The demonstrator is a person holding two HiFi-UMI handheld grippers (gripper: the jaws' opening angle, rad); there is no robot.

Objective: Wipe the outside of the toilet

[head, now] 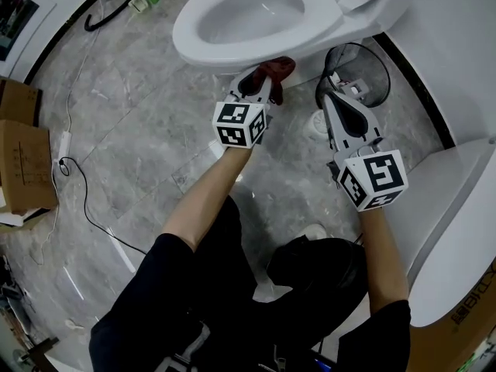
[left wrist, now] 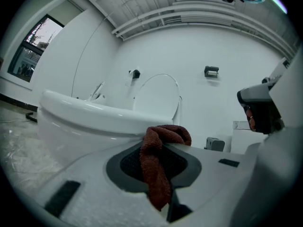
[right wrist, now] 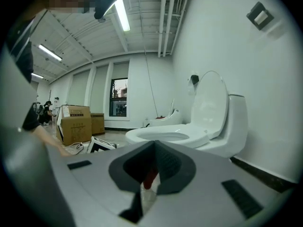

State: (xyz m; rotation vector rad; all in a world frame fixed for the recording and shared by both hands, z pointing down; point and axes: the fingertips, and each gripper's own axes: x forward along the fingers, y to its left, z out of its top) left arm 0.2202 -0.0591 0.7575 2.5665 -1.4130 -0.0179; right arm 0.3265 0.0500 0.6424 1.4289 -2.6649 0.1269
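While L gripper (head: 266, 86) clamps cloth (head: 277, 70) against toilet (head: 232, 46) bowl, R gripper (head: 331, 99) hangs closed, empty

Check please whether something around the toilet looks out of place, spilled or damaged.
No spill or damage shows. Only the loose cables look untidy: they trail over the floor left of the toilet, near the cardboard boxes. The cloth is clamped in the left hand-held gripper, which is normal for wiping.
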